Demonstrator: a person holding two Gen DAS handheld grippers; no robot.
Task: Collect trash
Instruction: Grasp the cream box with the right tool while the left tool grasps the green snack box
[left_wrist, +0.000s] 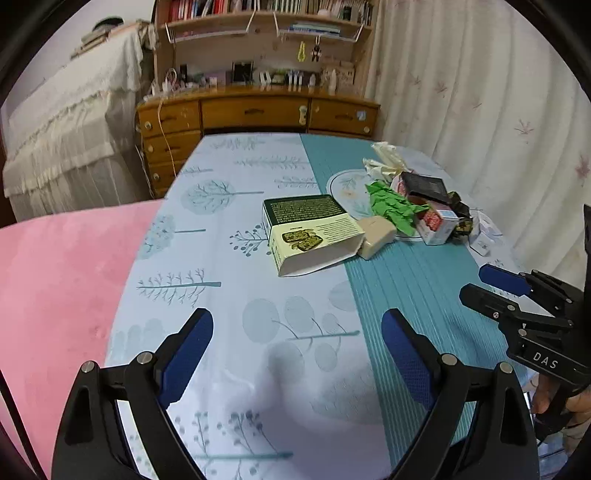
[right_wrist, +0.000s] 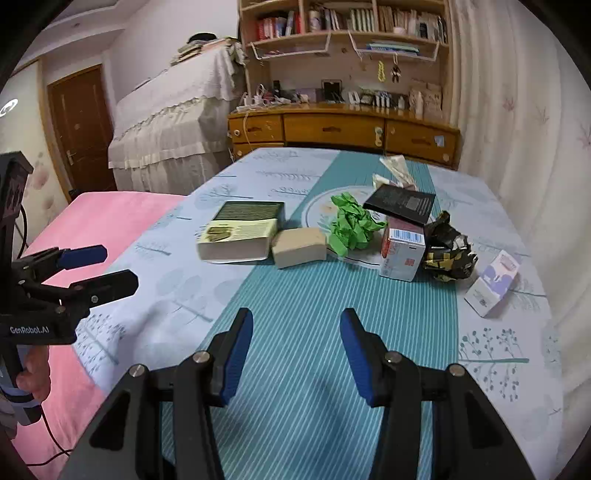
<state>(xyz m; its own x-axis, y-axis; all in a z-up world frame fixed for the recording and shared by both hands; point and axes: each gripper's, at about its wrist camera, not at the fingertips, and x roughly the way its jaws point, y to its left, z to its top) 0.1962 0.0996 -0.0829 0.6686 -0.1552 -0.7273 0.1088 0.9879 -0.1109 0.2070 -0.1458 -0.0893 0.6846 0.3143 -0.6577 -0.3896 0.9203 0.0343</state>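
Hovering above the table (right_wrist: 295, 280), both grippers hold nothing. The left gripper (left_wrist: 297, 354) has its jaws spread wide over the pale tree-print cloth; the right gripper (right_wrist: 296, 354) stands about half open over the teal stripe, its blue pads apart and bare. Trash lies ahead of them, well apart from both: a green-and-cream carton (right_wrist: 240, 230) on its side, a beige box (right_wrist: 299, 246) touching its end, crumpled green paper (right_wrist: 349, 225) on a round mat, a red-and-white box (right_wrist: 402, 254) with a black card (right_wrist: 400, 203) leaning over it, crumpled black foil (right_wrist: 448, 251) just beside that, and a pale lilac box (right_wrist: 493, 282) nearest the curtain.
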